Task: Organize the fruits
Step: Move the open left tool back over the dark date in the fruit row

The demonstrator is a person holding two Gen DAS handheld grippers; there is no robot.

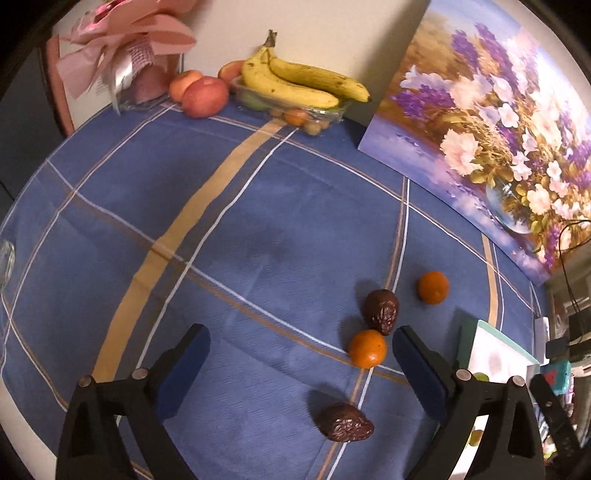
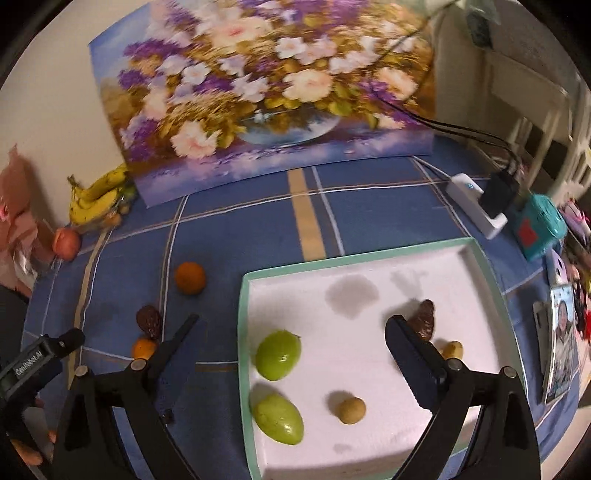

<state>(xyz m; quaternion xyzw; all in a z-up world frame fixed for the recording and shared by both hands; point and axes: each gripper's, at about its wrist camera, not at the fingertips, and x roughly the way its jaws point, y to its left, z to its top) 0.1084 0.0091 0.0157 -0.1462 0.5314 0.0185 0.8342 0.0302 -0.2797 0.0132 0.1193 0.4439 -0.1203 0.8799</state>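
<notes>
Both wrist views angled down, sharing tablecloth (image 1: 258, 221) (painting (image 2: 258, 85) too)

A table draped in a blue cloth with tan and white stripes (image 1: 258, 206) stands against a plain cream wall (image 1: 332, 33). A large canvas painting of purple and white flowers (image 2: 266, 92) leans there. White slatted furniture (image 2: 532, 107) stands at right.

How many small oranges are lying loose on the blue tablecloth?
2. One orange lies beside the dark wrinkled fruit; the other orange sits farther toward the painting. Others may be hidden.
</notes>
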